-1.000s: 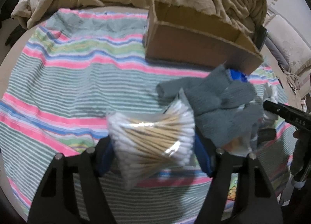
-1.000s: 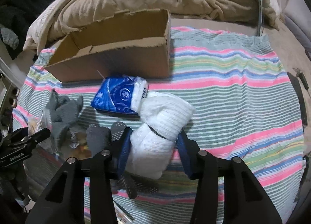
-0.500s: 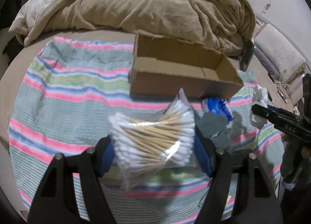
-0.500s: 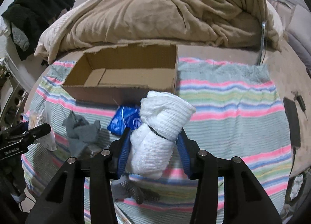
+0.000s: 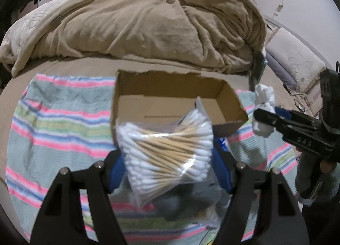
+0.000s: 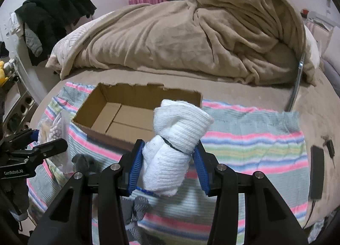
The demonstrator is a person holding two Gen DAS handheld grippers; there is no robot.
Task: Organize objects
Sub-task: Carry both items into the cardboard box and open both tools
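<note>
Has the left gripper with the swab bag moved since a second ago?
Yes. The left gripper, shut on the cotton swab bag, has risen and now fronts the cardboard box.

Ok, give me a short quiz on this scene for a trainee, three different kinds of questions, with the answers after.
1. True or false: the cardboard box already holds an item.
2. What does the left gripper hold: A) gray glove, B) bag of cotton swabs, C) blue packet?
3. Fill in: the right gripper is shut on a white ____.

Key:
1. False, its bottom looks bare.
2. B.
3. Rolled towel.
</note>
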